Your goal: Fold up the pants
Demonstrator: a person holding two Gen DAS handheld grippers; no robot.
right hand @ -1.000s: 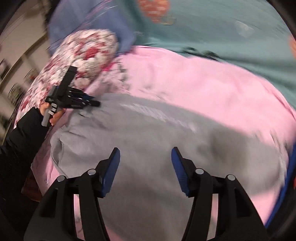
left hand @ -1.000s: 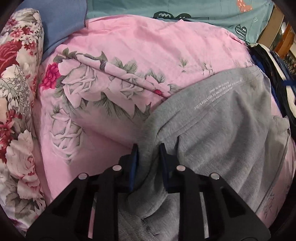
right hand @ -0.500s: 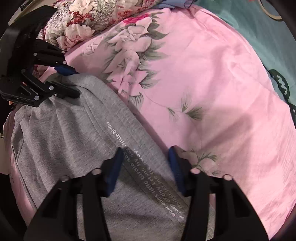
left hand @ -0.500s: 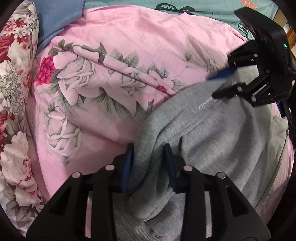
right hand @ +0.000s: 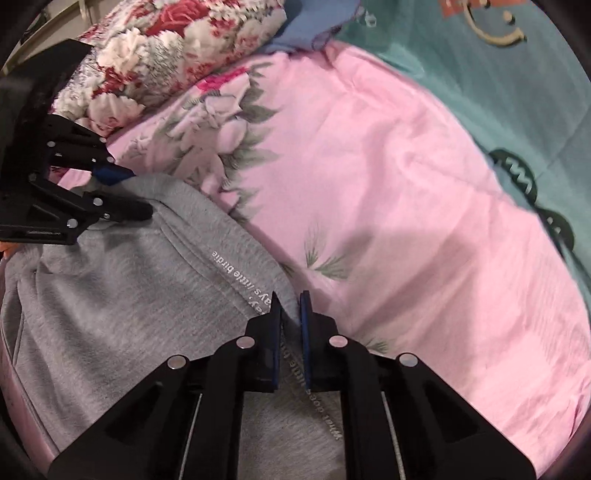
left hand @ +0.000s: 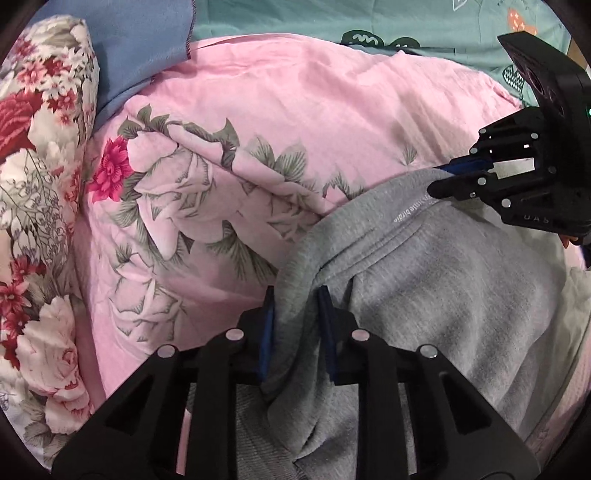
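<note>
Grey sweatpants [left hand: 443,280] with a line of white lettering lie on a pink floral quilt [left hand: 295,122]. My left gripper [left hand: 295,295] is shut on a bunched fold of the pants' edge. My right gripper [right hand: 290,301] is shut on the pants' folded edge beside the lettering; the pants [right hand: 122,295] spread to its left. The right gripper shows in the left wrist view [left hand: 439,181] at the right, on the same edge. The left gripper shows in the right wrist view [right hand: 129,192] at the left.
A red and white floral pillow [left hand: 33,184] lies along the left. A blue cloth [left hand: 140,44] and a teal patterned sheet [left hand: 424,22] lie beyond the quilt. The teal sheet [right hand: 498,74] fills the far right in the right wrist view.
My right gripper came down onto the pants' lettered edge and closed on it. My left gripper stayed shut on its fold and lifted it slightly.
</note>
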